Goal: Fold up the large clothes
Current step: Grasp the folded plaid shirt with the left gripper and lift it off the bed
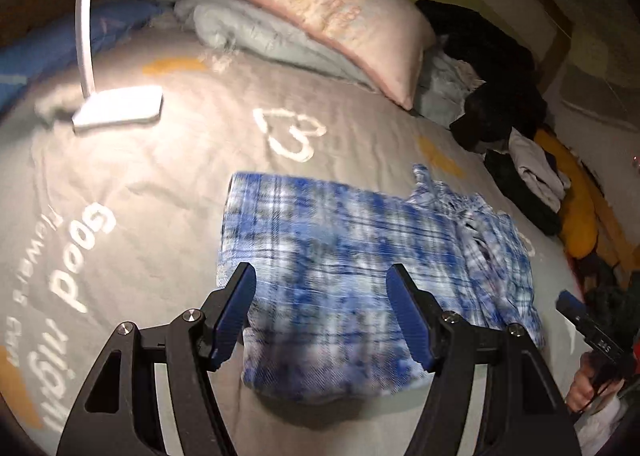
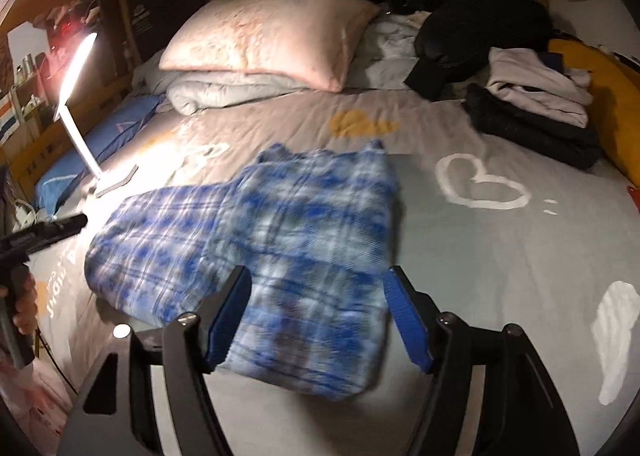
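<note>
Blue-white plaid shirt (image 2: 256,256) lies partly folded mid-bed on grey sheet (image 2: 500,256), left gripper (image 1: 322,308) & right gripper (image 2: 316,312) both spread wide w/ nothing held, hovering above near edge; looks between folds, next prob. needs pinching near hem, folding toward collar.

Blurred by motion in both views: blue-and-white plaid flannel garment (image 1: 352,268) (image 2: 280,256), weave and fold edges smeared, near edge hidden behind the left claw (image 1: 322,312) and right claw (image 2: 316,314). Cut off by the frame: white curved desk lamp (image 1: 86,35), head out of view at top left. Partly covered by the garment: grey printed bed sheet (image 1: 160,175). Unreadable: pale lettering on the pink pillow (image 1: 320,3).
</note>
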A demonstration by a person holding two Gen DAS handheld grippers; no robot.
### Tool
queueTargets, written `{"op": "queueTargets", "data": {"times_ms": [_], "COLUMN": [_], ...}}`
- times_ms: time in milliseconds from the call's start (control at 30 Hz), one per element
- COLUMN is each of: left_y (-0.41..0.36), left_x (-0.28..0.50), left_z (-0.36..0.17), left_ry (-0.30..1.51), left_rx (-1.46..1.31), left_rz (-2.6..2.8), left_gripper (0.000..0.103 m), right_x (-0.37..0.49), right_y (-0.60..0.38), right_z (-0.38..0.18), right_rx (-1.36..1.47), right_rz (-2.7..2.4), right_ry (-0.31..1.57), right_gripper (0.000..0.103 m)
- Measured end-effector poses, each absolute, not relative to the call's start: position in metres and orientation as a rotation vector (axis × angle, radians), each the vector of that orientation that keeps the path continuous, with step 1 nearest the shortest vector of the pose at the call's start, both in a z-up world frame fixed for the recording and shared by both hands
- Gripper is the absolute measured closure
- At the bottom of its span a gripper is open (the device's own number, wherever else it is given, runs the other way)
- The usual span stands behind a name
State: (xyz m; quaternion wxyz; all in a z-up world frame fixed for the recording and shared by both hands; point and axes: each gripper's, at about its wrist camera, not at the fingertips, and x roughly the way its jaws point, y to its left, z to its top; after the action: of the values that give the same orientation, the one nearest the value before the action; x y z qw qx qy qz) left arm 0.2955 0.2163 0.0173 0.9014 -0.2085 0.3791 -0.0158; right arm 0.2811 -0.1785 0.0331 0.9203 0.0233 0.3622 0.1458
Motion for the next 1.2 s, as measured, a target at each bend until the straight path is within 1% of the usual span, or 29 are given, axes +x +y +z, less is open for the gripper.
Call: {"op": "queueTargets", "data": {"times_ms": [167,267,300,333,367,400,433,500,633,667,733,800,933,1067,1133,1200], "left_y": [0.236,0.246,0.247,0.247,0.248,0.248,0.247,0.239,0.2,0.191,0.176,0.149,0.082,0.006,-0.027,-0.056], "left_x": [0.313,0.317,0.318,0.319,0.32,0.32,0.32,0.317,0.307,0.303,0.295,0.289,0.289,0.307,0.317,0.33], "left_z": [-0.02,-0.042,-0.044,-0.045,-0.046,-0.047,-0.047,-0.036,0.026,0.041,0.068,0.1,0.148,0.165,0.157,0.138], "left_ry": [0.864,0.893,0.886,0.887,0.894,0.894,0.892,0.88,0.742,0.724,0.693,0.662,0.611,0.608,0.631,0.682], "left_rx": [-0.56,-0.659,-0.661,-0.655,-0.651,-0.656,-0.658,-0.604,-0.312,-0.28,-0.281,-0.244,-0.199,-0.137,-0.1,-0.079], "left_rz": [-0.087,-0.11,-0.111,-0.11,-0.11,-0.117,-0.12,-0.1,-0.056,-0.059,-0.098,-0.133,-0.232,-0.338,-0.35,-0.365], "left_gripper": [0.037,0.044,0.053,0.066,0.072,0.081,0.089,0.094,0.095,0.095,0.095,0.095,0.095,0.095,0.095,0.095], "right_x": [0.285,0.281,0.28,0.28,0.281,0.282,0.283,0.286,0.288,0.29,0.293,0.295,0.302,0.301,0.299,0.298], "right_y": [-0.191,-0.196,-0.198,-0.201,-0.204,-0.208,-0.214,-0.223,-0.242,-0.245,-0.25,-0.256,-0.271,-0.278,-0.283,-0.288], "right_z": [0.035,0.036,0.036,0.037,0.037,0.037,0.037,0.037,0.04,0.039,0.039,0.04,0.041,0.05,0.059,0.065], "right_rx": [0.085,0.082,0.086,0.093,0.105,0.117,0.14,0.173,0.202,0.182,0.122,0.127,0.227,0.258,0.265,0.265], "right_rz": [0.286,0.274,0.268,0.257,0.243,0.234,0.221,0.19,0.106,0.071,-0.009,-0.039,-0.016,-0.022,-0.044,-0.069], "right_ry": [0.761,0.755,0.756,0.759,0.762,0.766,0.772,0.785,0.811,0.831,0.841,0.834,0.889,0.909,0.879,0.862], "right_gripper": [0.032,0.032,0.031,0.029,0.029,0.028,0.028,0.028,0.028,0.028,0.028,0.028,0.028,0.028,0.028,0.028]}}
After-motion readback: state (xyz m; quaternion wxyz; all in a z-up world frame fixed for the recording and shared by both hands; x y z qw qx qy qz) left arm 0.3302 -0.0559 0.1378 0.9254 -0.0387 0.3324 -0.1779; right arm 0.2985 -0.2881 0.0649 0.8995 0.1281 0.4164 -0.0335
